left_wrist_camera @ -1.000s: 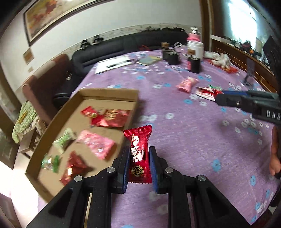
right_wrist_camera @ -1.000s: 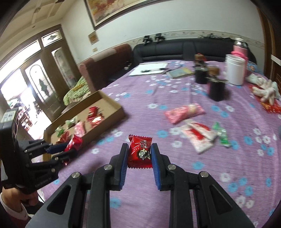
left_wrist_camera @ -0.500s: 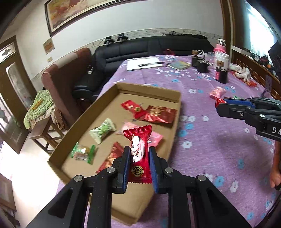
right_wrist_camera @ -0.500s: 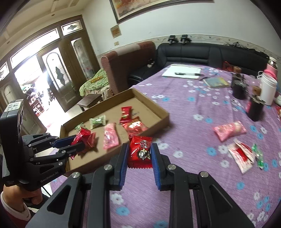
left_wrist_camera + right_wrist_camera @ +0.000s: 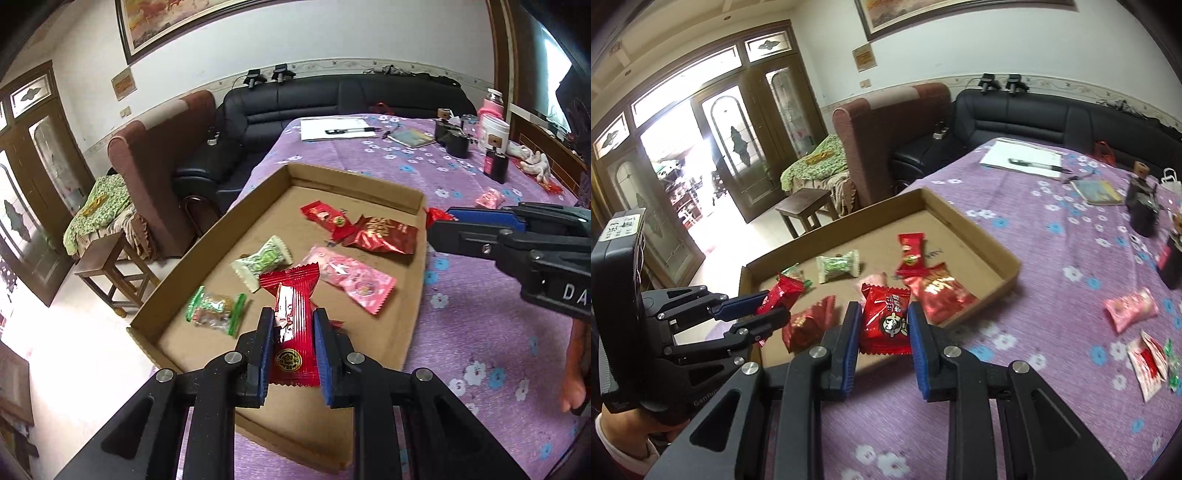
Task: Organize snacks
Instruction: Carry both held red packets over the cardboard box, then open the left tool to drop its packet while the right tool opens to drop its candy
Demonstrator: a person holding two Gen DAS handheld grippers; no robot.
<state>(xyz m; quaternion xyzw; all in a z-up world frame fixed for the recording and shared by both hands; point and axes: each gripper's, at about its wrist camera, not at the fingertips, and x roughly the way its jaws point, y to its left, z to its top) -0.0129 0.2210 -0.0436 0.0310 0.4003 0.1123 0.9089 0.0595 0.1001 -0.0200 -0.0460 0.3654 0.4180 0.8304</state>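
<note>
- The shallow brown cardboard tray (image 5: 384,186) lies at the edge of the purple flowered tablecloth (image 5: 480,325); everything below is placed from it.
- The left gripper (image 5: 293,350) hangs over the tray's near end, its two blue-padded fingers clamped on one long red striped snack packet with a gold seal (image 5: 293,325).
- The right gripper (image 5: 884,334) sits at the tray's tablecloth-side rim, its fingers closed on one square red snack packet with a cartoon face (image 5: 886,321).
- Loose snacks counted inside the tray in the left wrist view, five:
  - one pale green twist-wrapped candy (image 5: 263,261), mid-tray;
  - one clear candy with green ends (image 5: 216,310), near the outer rim;
  - one pink pillow packet (image 5: 351,278), toward the tablecloth side;
  - one small red packet with a green dot (image 5: 325,218), further in;
  - one crinkled dark red foil bag (image 5: 384,236), touching that small red packet.
- The right wrist view shows one more dark red wrapper (image 5: 809,325) in the tray's near corner, just beside the left gripper's fingers.
- On the tablecloth, well apart from the tray, lie one pink packet (image 5: 1130,308) and one red-and-white packet (image 5: 1148,362).
</note>
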